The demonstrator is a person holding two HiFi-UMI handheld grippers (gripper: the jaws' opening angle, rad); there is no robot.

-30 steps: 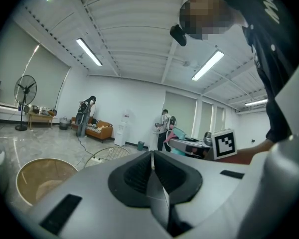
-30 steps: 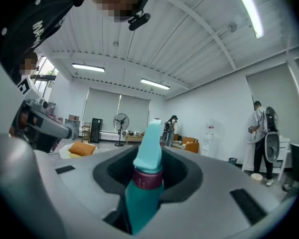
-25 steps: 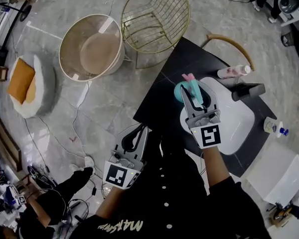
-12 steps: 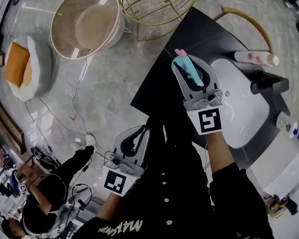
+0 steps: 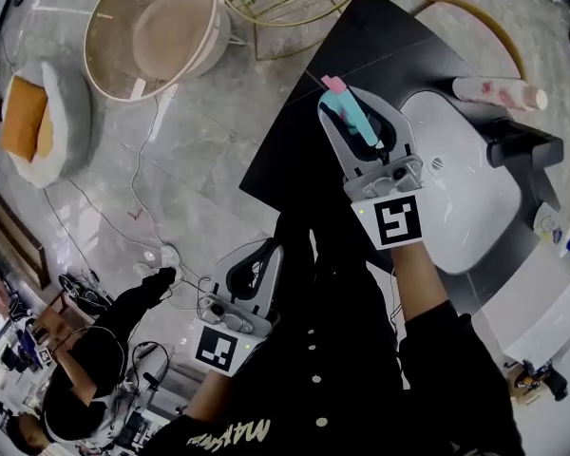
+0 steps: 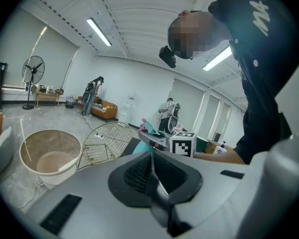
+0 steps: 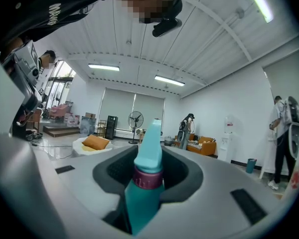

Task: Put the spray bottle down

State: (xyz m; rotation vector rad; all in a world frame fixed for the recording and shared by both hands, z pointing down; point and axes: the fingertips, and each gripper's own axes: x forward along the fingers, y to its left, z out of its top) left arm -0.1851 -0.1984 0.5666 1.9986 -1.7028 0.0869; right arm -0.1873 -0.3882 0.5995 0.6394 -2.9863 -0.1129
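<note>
Right gripper pinches the spray bottle over the black counter.

Its jaws press on the teal bottle near the neck. The bottle stands about upright, its pink nozzle pointing away from the person and its base hidden under the jaws. The way down, I judge, is straight to the counter just beside the white sink; whether the base already touches, I cannot tell. The left gripper is pressed together, empty, and well apart from the counter.
</note>
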